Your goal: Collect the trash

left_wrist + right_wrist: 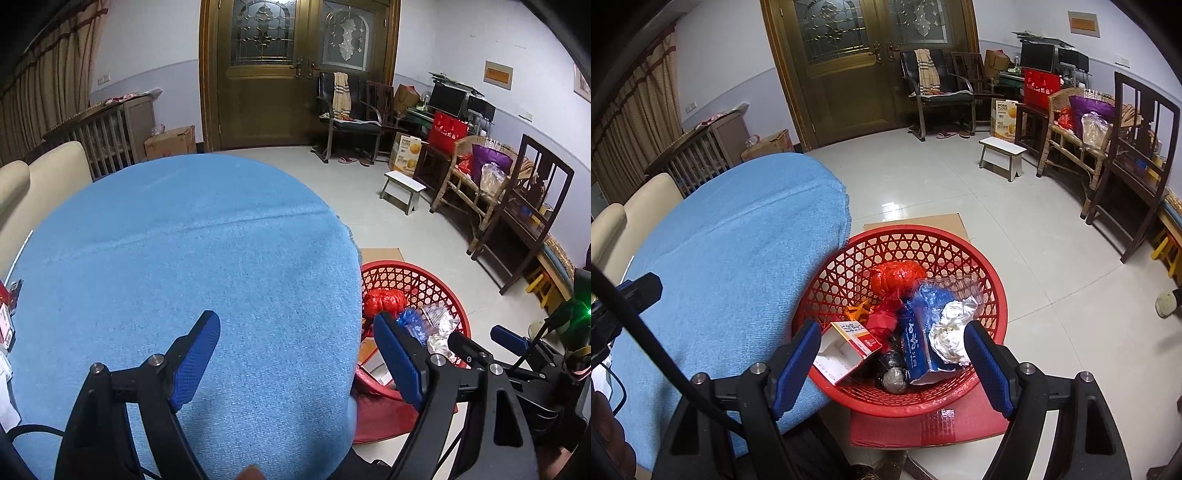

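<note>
Both tools hang empty here: the left gripper [295,354] has its fingers spread wide over the blue tablecloth [192,251], and the right gripper [892,363] is just as wide apart, poised above the red basket [849,258] with nothing between its pads.

The trash sits in that basket: a red plastic bag [897,277] at twelve o'clock, a blue packet [919,332] at centre, crumpled white paper [951,332] toward three, an open carton [846,347] at eight.

The risk, I'd say, is the carton. It leans near the rim, and a careless dip of the right fingers could tip it out or nudge the basket off its red mat [934,424].

The left view shows the cloth bare of trash; the right view alone shows the basket's full contents.
</note>
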A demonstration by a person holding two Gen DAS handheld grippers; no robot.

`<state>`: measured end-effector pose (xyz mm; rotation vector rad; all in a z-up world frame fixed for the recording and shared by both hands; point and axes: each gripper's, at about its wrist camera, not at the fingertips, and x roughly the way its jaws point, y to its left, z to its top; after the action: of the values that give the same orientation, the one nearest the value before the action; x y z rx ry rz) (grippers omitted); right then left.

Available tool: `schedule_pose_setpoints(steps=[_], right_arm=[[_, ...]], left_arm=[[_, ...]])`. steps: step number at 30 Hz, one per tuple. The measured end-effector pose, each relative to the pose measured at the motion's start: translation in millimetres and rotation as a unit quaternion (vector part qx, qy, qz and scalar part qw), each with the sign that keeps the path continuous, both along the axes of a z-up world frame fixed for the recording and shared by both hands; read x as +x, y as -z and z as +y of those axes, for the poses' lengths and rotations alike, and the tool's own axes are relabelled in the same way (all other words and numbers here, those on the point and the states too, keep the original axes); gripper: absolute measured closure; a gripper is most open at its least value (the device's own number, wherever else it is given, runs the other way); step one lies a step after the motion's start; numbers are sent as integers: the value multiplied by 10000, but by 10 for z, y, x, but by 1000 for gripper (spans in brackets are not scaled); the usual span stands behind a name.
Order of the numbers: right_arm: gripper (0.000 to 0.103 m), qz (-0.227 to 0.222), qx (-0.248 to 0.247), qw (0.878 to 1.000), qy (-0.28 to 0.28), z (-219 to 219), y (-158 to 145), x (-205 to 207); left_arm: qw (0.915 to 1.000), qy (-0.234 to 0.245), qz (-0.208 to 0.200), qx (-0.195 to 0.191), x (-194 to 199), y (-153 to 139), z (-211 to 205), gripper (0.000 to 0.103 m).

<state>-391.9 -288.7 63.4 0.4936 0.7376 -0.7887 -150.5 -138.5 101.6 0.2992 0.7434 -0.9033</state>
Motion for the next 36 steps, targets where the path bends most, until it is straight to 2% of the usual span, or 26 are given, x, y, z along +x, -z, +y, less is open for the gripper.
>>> schedule_pose_setpoints(steps=[9,36], right_arm=[[21,5,-2,10000,-1,9,-1,1],[20,60,39,9999,120,-34,68,-58]], left_arm=[[10000,26,57,-43,1,11,12,18],[9996,252,-121,100,-140,36,-49,18]])
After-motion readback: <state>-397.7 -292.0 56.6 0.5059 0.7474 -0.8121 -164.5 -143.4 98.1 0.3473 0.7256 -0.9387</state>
